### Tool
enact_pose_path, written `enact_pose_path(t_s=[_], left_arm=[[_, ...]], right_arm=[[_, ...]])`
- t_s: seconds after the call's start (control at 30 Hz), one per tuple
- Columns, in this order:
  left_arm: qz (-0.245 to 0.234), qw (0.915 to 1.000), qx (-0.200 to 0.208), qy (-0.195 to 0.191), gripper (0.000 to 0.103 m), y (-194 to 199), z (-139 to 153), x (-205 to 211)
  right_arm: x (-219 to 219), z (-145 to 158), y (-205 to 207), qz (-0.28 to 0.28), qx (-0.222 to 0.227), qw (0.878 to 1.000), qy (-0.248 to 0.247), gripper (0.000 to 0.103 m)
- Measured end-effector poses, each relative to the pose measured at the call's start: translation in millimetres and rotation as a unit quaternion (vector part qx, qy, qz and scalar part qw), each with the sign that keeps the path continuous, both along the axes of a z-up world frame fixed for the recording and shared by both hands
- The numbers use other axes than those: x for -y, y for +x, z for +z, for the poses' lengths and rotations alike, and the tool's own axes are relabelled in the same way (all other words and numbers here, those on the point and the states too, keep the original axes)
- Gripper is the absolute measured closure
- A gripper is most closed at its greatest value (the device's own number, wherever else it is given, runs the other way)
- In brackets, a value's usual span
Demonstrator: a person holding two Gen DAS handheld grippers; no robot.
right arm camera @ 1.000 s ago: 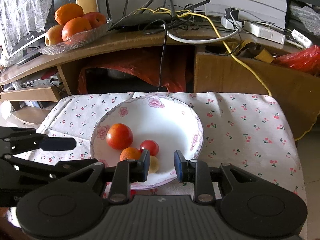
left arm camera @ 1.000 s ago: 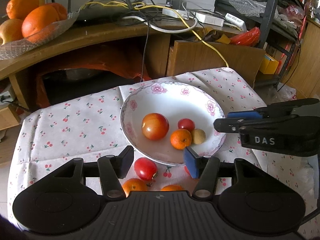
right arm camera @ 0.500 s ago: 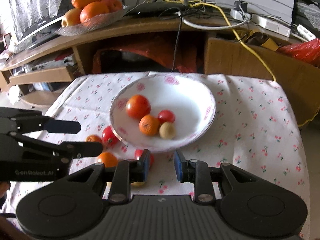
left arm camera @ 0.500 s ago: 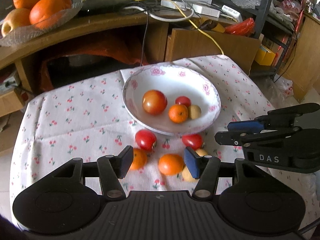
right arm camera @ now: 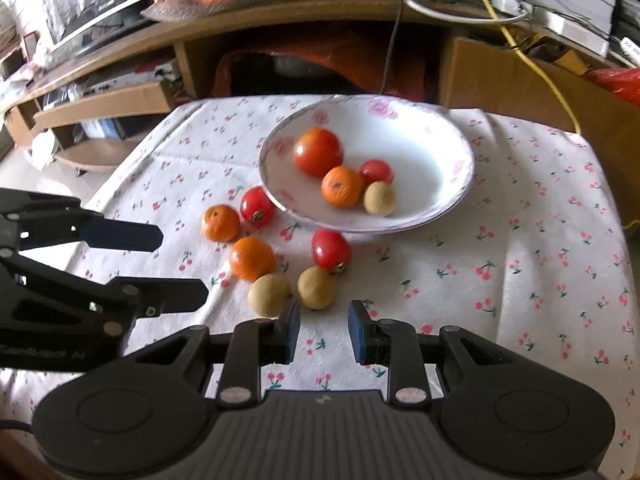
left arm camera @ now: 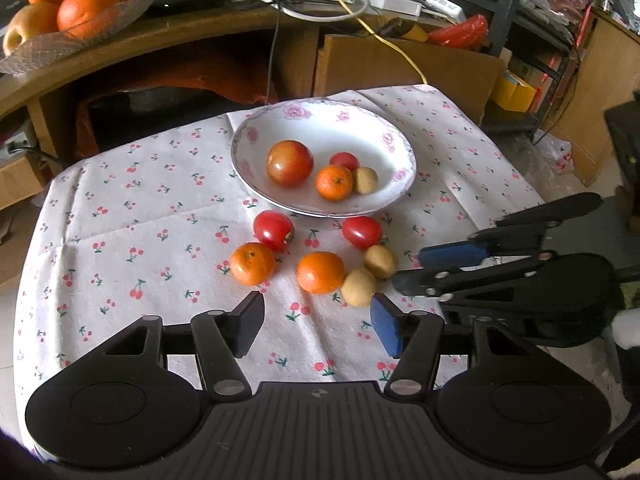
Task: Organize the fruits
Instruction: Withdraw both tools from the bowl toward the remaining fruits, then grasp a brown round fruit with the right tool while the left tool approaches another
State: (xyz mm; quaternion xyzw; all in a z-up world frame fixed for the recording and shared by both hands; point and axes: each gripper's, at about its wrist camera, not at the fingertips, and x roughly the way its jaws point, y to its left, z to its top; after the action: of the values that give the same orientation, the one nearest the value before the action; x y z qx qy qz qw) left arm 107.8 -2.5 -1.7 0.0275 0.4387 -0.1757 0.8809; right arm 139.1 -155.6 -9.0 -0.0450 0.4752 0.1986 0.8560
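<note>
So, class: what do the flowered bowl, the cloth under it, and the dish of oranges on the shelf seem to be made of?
Flowered bowl: likely glazed ceramic, white and glossy, with printed pink flowers on its rim.
Cloth: thin woven fabric, matte, showing fold creases and a cherry print.
Dish of oranges: probably clear pressed glass or plastic, see-through with a diamond texture.

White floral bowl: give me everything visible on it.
The round, shallow white bowl with pink flower motifs around its rim looks glazed ceramic. It sits upright on the cherry-print tablecloth, toward the far side. Inside lie four fruits: a large red-orange tomato, a small red tomato, a small orange mandarin and a tan round fruit. Neither pair of tongs touches it.
</note>
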Motion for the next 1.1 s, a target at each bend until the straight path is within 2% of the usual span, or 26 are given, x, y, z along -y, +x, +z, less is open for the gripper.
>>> enact_pose_path(t_s=[0.33,0.57,0.77,1.1], left_arm=[[-0.016,0.9996,-0.02,-0.007,0.035,2.1,-10.7,1.8],[-0.028,0.999,-0.031,-0.012,0.035,2.1,-16.2,5.7],[-0.034,0.9986,-0.036,-0.016,0.035,3.2,-21.0,10.0],[-0.028,0.9982,-0.041,-0.033,0.038,14.3,-34.2,26.8]], right_arm=[[-6.4,-16.5,13.4,0.019,-0.014,1.0,-0.001,0.079],[-8.6,-19.6,21.7,0.024,-0.005,1.0,0.009,0.079],[-9.1,-16.1,19.2,0.028,-0.005,1.0,-0.003,0.08],[16.5,-7.0,13.4,-0.01,-0.01,1.0,0.009,0.08]])
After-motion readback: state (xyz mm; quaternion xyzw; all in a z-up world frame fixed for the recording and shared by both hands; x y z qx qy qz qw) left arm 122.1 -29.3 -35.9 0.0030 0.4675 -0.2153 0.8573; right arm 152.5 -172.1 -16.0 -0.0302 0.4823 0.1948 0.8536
